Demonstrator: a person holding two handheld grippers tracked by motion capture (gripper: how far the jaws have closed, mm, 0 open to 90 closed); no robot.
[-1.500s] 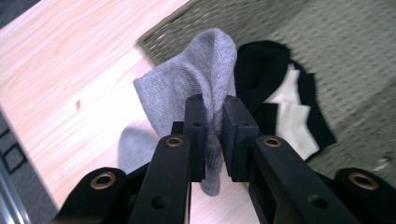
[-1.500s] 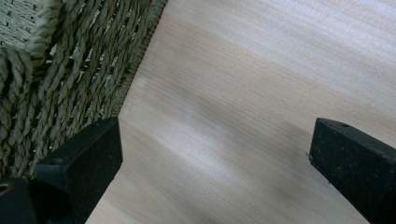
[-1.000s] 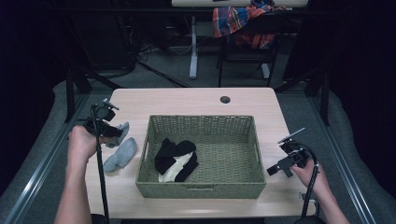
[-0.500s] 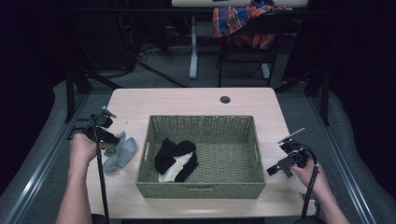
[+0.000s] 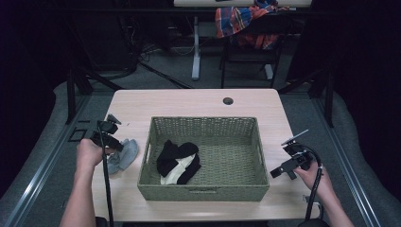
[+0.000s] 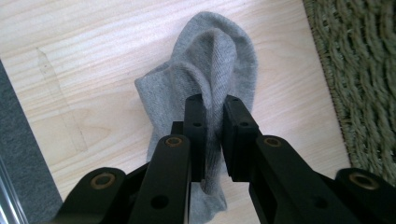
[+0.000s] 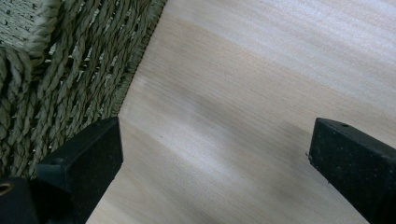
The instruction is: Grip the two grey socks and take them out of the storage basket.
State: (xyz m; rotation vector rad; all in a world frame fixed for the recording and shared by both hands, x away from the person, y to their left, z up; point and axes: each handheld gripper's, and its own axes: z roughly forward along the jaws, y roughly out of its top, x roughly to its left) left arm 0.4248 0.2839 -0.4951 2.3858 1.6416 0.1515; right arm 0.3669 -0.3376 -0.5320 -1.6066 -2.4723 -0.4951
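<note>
Grey sock [image 6: 210,79] lies on the pale wooden surface [image 5: 189,101], just left of the woven basket [image 5: 205,191], and the left gripper [image 6: 212,109] is clamped on it. In the left gripper view the two black jaws stand close together with a raised fold of the grey knit pinched between them; the rest of the sock spreads flat on the wood ahead of and beneath the jaws, and the basket's braided wall runs along the right edge of that view. In the high view the left hand [image 5: 90,153] holds its gripper [image 5: 108,137] over the sock [image 5: 124,155], near the surface's left edge.

Inside the basket, toward its left half, sits a small heap of black and cream socks [image 5: 178,161].

The right gripper [image 5: 283,169] is held by the right hand [image 5: 316,176] to the right of the basket, near its front corner. In the right gripper view its jaws stand wide apart with only bare wood between them, and the basket's woven side fills the upper left corner.
</note>
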